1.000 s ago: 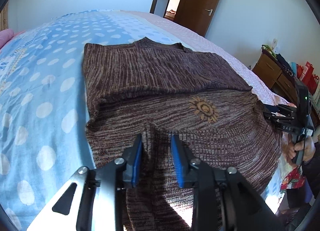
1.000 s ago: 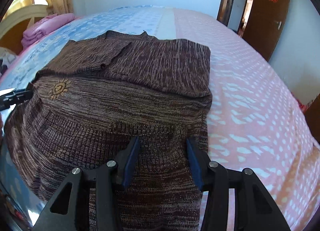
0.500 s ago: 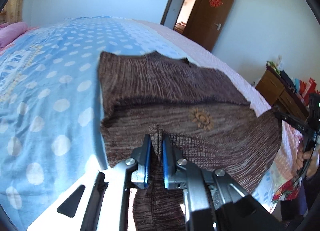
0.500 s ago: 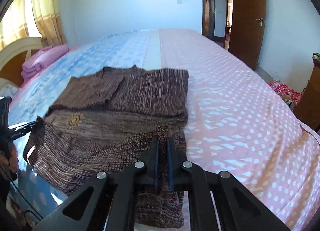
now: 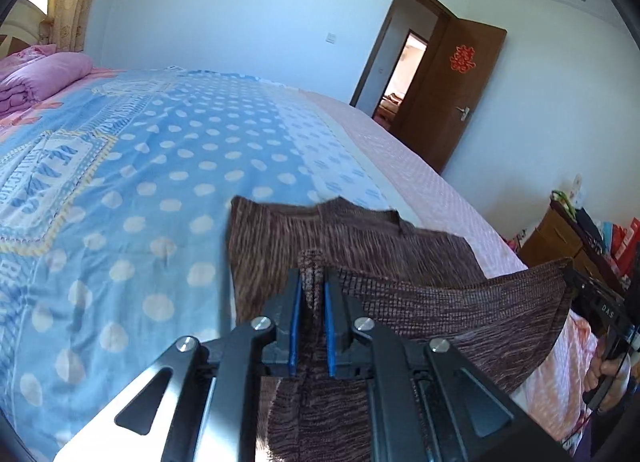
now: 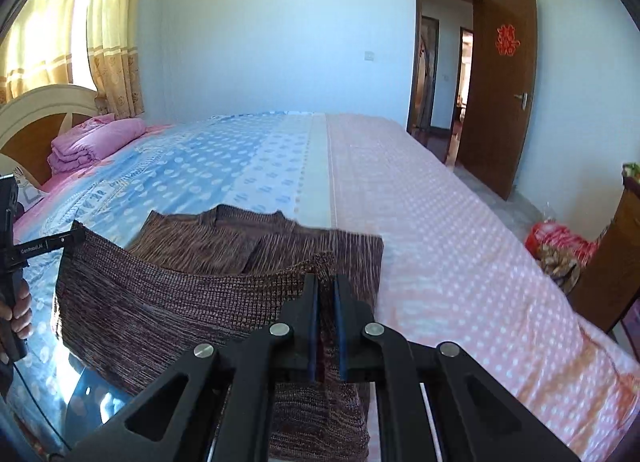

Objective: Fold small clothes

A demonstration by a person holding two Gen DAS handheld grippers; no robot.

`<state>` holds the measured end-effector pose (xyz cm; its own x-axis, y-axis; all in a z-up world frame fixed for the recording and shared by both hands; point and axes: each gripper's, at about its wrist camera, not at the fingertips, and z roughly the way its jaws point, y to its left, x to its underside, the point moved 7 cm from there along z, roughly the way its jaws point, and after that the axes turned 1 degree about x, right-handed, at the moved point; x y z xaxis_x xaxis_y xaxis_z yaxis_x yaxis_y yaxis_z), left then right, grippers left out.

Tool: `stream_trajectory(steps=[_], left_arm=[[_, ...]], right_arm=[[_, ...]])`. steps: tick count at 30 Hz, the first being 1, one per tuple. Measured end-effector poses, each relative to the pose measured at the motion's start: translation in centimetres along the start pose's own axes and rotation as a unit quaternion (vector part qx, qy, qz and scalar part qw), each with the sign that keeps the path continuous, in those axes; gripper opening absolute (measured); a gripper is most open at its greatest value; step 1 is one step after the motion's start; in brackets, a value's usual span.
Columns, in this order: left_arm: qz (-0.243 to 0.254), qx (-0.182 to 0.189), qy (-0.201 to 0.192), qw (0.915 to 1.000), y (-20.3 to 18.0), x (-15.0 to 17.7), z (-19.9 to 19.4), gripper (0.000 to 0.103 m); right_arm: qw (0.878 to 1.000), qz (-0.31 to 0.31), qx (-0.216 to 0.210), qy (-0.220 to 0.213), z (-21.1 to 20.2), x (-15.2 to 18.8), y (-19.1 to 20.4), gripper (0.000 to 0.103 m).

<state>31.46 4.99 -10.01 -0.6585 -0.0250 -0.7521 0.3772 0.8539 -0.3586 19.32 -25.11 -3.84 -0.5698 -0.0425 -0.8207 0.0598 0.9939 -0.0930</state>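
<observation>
Left wrist view: left claw is clamped on a bunched pinch of the brown knit sweater at its hem corner, blue pads tight on the fabric. Hem is lifted off the bed and stretched taut across to the right claw, which grips the other corner at the frame's right edge. Sweater's collar end lies flat on the bedsheet, on the seam between the blue dotted half and the pink half. Folded pink quilt sits far left at the head of the bed. Brown door stands open in the back.

Right wrist view: right claw is closed on the sweater hem corner, fabric pinched between the pads. Raised hem runs left to the left claw, which holds the opposite corner; the person's hand is on its handle. Upper sweater lies flat on the bed behind the lifted edge. Pink quilt by the headboard, curtains above it.
</observation>
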Motion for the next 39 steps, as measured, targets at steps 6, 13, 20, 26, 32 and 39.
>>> stream_trajectory(steps=[6,13,20,26,32,39], left_arm=[[-0.019,-0.019,-0.015,0.9995,1.4,-3.6,2.2,0.01],[-0.026,-0.043,-0.013,0.9986,2.6,-6.8,7.0,0.01],[-0.05,-0.073,0.017,0.9959,4.5,-7.1,14.0,0.01],[-0.055,-0.115,0.067,0.9896,5.9,-4.6,18.2,0.01],[-0.064,-0.132,0.075,0.9863,6.4,-4.2,18.3,0.019],[-0.048,-0.14,0.054,0.9876,6.1,-4.6,14.5,0.035]], right_arm=[[0.999,-0.021,0.025,-0.006,4.6,-3.7,-0.6,0.007],[0.999,-0.014,0.049,-0.002,12.4,-6.6,-1.7,0.006],[0.995,0.016,0.085,0.043,20.8,-4.2,-3.6,0.006],[0.989,0.047,0.107,0.095,24.8,-1.1,-5.8,0.003],[0.987,0.075,0.087,0.115,25.8,-0.7,-6.4,0.003],[0.98,0.179,0.087,0.029,15.8,-1.4,-9.8,0.005]])
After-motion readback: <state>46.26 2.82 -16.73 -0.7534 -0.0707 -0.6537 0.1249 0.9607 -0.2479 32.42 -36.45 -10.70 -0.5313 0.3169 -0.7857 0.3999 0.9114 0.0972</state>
